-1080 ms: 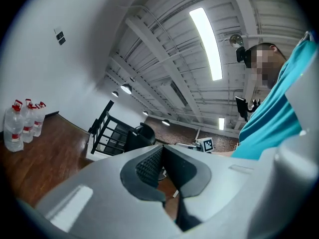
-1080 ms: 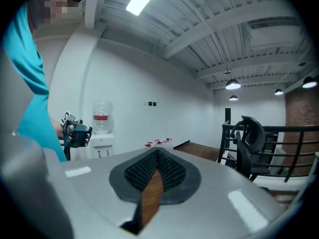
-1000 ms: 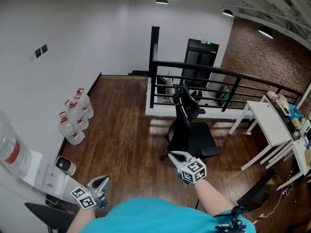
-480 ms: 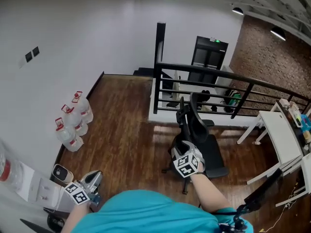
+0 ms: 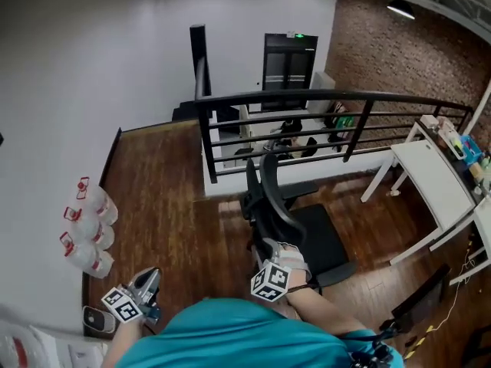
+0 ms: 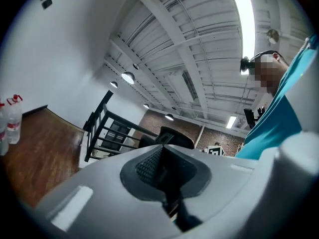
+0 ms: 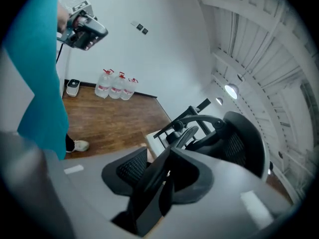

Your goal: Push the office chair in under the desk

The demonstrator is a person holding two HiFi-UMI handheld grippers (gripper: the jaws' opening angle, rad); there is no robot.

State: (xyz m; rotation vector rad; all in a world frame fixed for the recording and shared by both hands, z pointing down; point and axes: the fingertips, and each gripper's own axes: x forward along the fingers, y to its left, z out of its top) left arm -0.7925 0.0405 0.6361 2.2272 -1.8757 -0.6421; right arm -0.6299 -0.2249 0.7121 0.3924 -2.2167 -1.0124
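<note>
The black office chair point(image 5: 318, 236) stands on the wood floor in front of the railing, with its seat toward the white desk point(image 5: 430, 179) at the right. My right gripper point(image 5: 278, 245) is at the lower edge of the chair's backrest point(image 5: 268, 198). Its jaws are closing, and a black bar of the chair point(image 7: 244, 138) runs between its pads point(image 7: 124, 168). My left gripper point(image 5: 148, 280) hangs shut and empty at my lower left, well away from the chair. The chair's back point(image 6: 174, 138) shows beyond the left gripper's shut tip point(image 6: 164, 178).
A black railing point(image 5: 307, 98) runs behind the chair over a lower level. Several water bottles point(image 5: 88, 228) stand by the left wall, with a small white device point(image 5: 93, 320) near them. Cables and dark gear point(image 5: 418, 305) lie at the lower right.
The view has swung and the chair now sits closer below me. My right gripper moved from mid-air onto the chair's back and took its edge between the jaws. The left gripper stayed low.
</note>
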